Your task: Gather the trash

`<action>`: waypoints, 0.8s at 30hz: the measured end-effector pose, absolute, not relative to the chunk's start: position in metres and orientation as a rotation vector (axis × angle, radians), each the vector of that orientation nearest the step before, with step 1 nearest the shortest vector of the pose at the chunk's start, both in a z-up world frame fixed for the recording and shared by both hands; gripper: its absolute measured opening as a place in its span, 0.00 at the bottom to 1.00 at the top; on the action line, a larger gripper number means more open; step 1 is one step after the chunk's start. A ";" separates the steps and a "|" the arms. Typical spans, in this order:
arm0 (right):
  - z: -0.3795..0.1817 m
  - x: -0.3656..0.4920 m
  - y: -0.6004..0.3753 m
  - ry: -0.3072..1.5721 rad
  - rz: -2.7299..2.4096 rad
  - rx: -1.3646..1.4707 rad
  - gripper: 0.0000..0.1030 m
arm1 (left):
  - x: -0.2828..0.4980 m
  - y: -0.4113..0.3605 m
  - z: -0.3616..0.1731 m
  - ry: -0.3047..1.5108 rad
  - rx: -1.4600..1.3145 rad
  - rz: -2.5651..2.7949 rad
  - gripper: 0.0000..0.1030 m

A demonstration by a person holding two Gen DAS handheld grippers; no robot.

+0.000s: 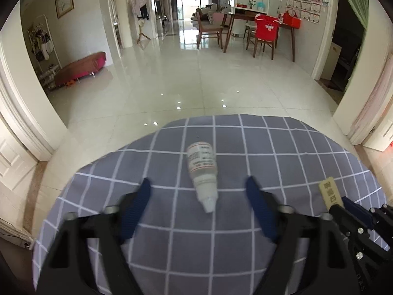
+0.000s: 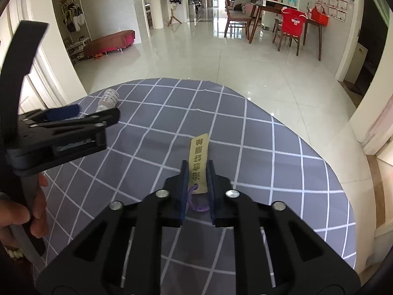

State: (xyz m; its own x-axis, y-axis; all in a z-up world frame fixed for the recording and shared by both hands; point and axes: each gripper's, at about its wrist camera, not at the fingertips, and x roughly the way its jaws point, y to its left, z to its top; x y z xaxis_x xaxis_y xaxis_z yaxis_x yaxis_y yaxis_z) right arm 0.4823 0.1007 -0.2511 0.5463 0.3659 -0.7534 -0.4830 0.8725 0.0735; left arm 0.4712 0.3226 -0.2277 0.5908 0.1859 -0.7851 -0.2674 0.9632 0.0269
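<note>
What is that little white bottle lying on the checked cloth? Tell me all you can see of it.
The small bottle looks like translucent white plastic with a printed paper label round its body and a tapered nozzle cap. It lies on its side on the grey checked cloth, cap pointing toward the camera, between the blue pads of the left gripper, which stand apart and do not touch it. The label print is too blurred to read.

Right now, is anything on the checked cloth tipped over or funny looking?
Yes. The small white bottle lies on its side on the checked cloth, between the open left gripper fingers. Nothing looks spilled. The right gripper pinches a tan tag.
</note>
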 end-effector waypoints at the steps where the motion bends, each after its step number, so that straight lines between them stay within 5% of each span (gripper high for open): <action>1: -0.251 0.482 0.101 0.851 0.511 -0.147 0.08 | 0.474 0.322 -0.230 0.916 -0.099 0.260 0.29; 5: -0.247 0.483 0.101 0.847 0.535 -0.116 0.03 | 0.470 0.313 -0.230 0.913 -0.073 0.253 0.18; 24: -0.178 0.383 0.009 0.818 0.609 0.114 0.02 | 0.325 0.224 -0.147 0.772 -0.077 0.090 0.18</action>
State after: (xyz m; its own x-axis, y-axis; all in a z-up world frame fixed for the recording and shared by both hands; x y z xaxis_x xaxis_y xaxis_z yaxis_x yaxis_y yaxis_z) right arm 0.3831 0.0089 -0.1779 0.5238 0.5505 -0.6501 -0.4652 0.8241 0.3231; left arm 0.3250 0.2245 -0.1468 0.7128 0.0527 -0.6994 -0.1093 0.9933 -0.0366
